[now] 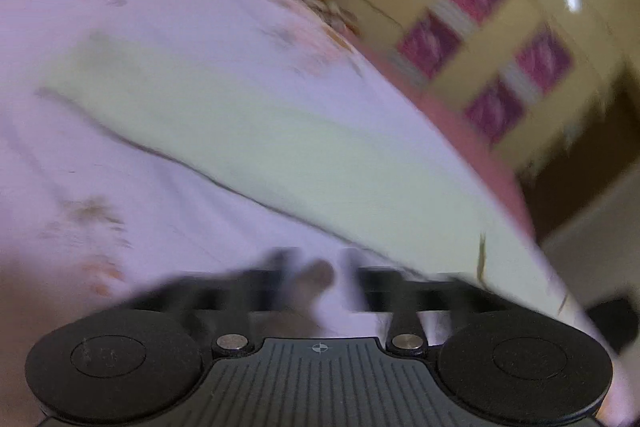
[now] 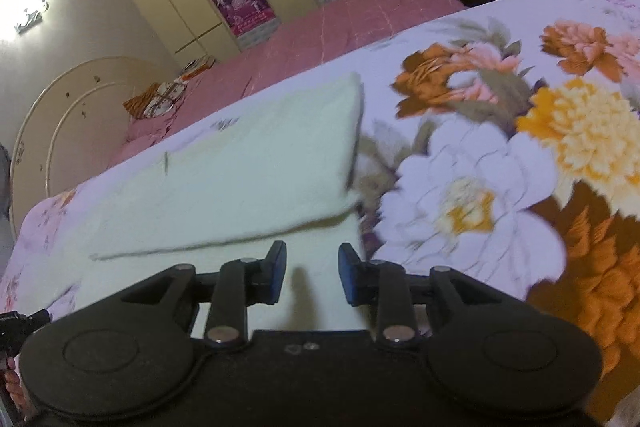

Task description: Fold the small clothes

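The supporting surface is a bed covered by a floral sheet (image 2: 500, 131), white with large orange, yellow and pale printed flowers. A pale green cloth (image 2: 240, 163) lies directly on the sheet, folded over itself with one layer on top of another; in the left wrist view the same cloth (image 1: 260, 131) appears blurred. A pink quilt (image 2: 320, 31) covers the bed beside the sheet.

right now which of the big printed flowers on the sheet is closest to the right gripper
The white flower, just past the right gripper and beside the pale green cloth. The yellow flower and the orange ones lie farther off.
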The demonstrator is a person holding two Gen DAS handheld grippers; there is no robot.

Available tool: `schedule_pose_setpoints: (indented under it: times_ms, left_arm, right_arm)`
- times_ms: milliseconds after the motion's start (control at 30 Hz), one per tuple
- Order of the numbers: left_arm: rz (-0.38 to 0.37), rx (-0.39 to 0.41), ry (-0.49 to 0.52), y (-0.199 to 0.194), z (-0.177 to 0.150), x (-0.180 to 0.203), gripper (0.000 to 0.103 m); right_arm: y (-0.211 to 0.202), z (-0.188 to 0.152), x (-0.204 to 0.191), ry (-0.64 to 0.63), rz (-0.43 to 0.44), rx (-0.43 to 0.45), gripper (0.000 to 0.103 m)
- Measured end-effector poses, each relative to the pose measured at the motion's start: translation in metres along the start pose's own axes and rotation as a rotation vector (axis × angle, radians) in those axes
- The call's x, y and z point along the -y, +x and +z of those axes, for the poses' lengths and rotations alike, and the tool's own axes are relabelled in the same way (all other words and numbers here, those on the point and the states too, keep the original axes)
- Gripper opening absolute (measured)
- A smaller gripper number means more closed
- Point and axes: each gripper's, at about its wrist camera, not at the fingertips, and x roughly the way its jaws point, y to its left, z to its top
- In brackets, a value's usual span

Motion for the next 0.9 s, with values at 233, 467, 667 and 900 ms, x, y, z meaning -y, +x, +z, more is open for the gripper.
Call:
schedule_pose_setpoints:
  times_ms: [233,467,667,900]
  left_arm:
    - [-0.016,0.112,-0.161,-0.001,0.022,-0.049,0.081]
    - [-0.012,0.135,-0.315,0.031,0.057,-0.094,0.003]
    - [-0.040,0.201,-0.265,0.036,0.098,-0.110,0.003]
    - [-0.047,0.214,-0.125,0.042,0.104,-0.066,0.002]
  right_arm:
    - [0.010,-0.011,-0.038,-0.030,0.023,-0.034,0.029]
    - [0.024,-0.015,-0.067,-0.060,0.030,-0.048,0.030]
    - [0.028,-0.018,-0.071,-0.064,0.026,-0.058,0.030]
    - [0.028,-0.022,-0.061,-0.044,0.026,-0.065,0.028]
